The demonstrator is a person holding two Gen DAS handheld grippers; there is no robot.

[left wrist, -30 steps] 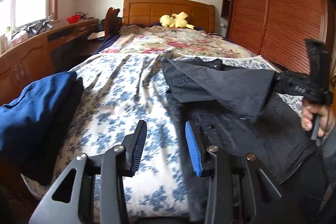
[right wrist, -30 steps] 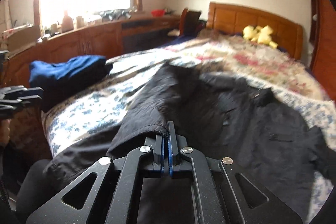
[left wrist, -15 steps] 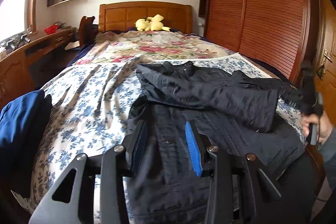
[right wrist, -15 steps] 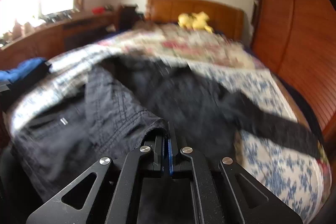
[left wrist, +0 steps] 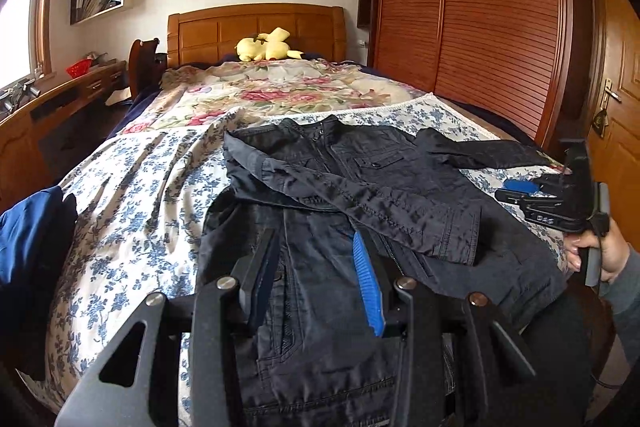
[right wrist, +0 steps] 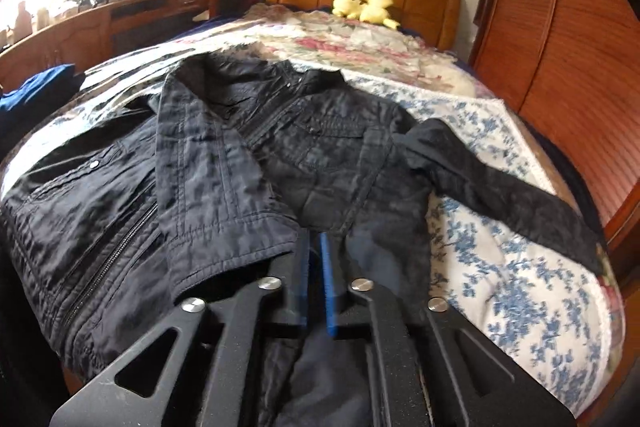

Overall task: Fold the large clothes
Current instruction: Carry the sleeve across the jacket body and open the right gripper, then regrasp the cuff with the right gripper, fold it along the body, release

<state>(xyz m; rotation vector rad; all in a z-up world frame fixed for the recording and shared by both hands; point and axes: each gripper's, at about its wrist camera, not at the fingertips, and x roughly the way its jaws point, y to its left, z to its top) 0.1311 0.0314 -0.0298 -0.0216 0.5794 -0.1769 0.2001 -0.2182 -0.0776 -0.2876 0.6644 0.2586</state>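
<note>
One black jacket [right wrist: 224,163] spread front-up on blue-flowered sheet [right wrist: 516,291], collar toward headboard [left wrist: 256,27]. One sleeve [right wrist: 216,187] folded across chest, cuff just ahead of right gripper [right wrist: 316,247]; jaws just parted narrowly, cuff released, nothing between. Left gripper [left wrist: 316,259] hovers over jacket's lower front, jaws partly open, empty. Earlier: right jaws pinched cuff; left hovered over sheet beside jacket.

The left gripper [left wrist: 318,273] is held pointing downward, its two fingers [left wrist: 368,287] parted with nothing clamped between them. The right gripper [right wrist: 316,259] is gripped at the handle by a hand [left wrist: 596,251] in a grey sleeve; its fingers have just been opening and stand slightly apart, pressing on nothing.
</note>
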